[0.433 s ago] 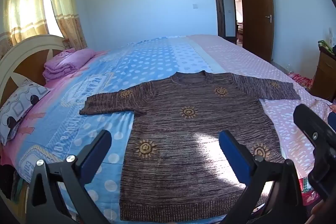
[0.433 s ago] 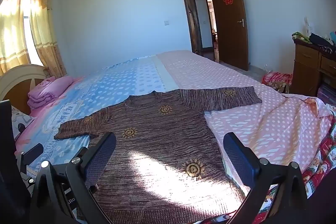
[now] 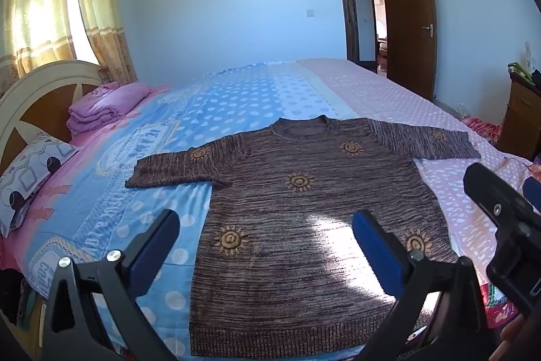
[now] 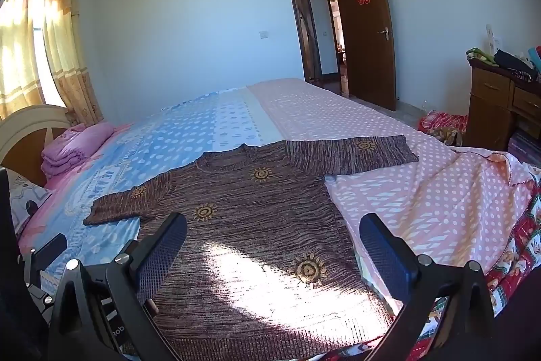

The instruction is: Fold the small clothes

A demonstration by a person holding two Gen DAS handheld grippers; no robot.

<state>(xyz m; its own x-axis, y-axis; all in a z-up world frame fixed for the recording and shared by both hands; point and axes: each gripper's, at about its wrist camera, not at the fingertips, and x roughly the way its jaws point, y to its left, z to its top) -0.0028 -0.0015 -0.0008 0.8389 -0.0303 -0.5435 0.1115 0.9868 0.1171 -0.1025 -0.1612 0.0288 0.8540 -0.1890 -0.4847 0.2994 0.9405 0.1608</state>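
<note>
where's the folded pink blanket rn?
In both wrist views the folded pink blanket sits far left on the bed, against the headboard below the curtains, well left of the spread brown sweater.

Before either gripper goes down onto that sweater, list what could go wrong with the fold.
1. The brown sweater is a loose knit; the open left gripper or right gripper could pinch the polka-dot bedsheet along with it.
2. Its hem lies near the bed's edge, so a tug toward the grippers may drag it off.
3. Both sleeves are spread wide; lifting one side only could skew the body and wrinkle it.
</note>
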